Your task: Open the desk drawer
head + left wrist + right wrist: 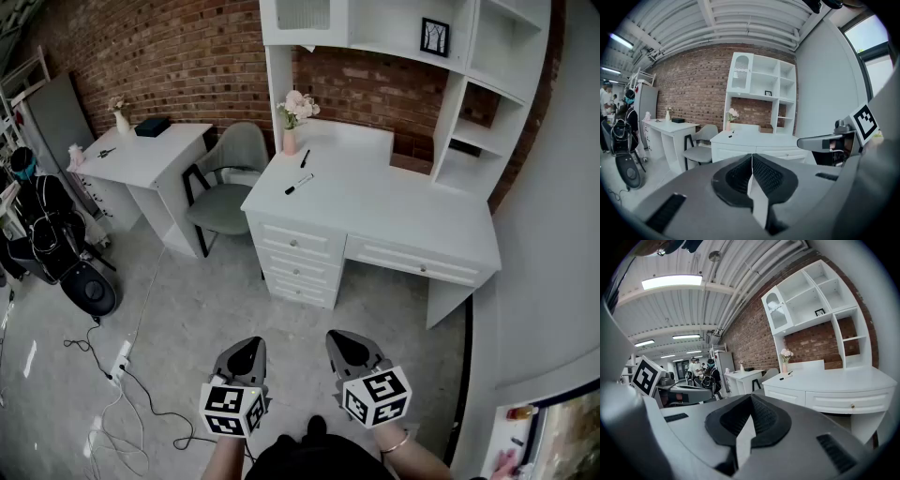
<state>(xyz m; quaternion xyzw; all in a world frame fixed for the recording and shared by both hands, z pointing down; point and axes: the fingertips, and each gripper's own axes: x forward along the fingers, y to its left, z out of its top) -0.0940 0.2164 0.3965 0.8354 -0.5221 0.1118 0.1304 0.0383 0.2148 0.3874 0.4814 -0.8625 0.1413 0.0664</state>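
The right tool (349, 349) and left tool (246, 354), both closed and empty, hang well short of the white counter (394, 206), whose wide drawer (419, 262) lies ahead, its length running crosswise, nearer the right tool.

Brick wall (178, 56); grey floor (187, 319); grey chair (223, 202); ceiling strip light (670, 282)

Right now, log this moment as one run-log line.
stage: pre-reach, standing off | left gripper: shut, empty | right gripper: shut, empty | white desk drawers: all closed, untouched
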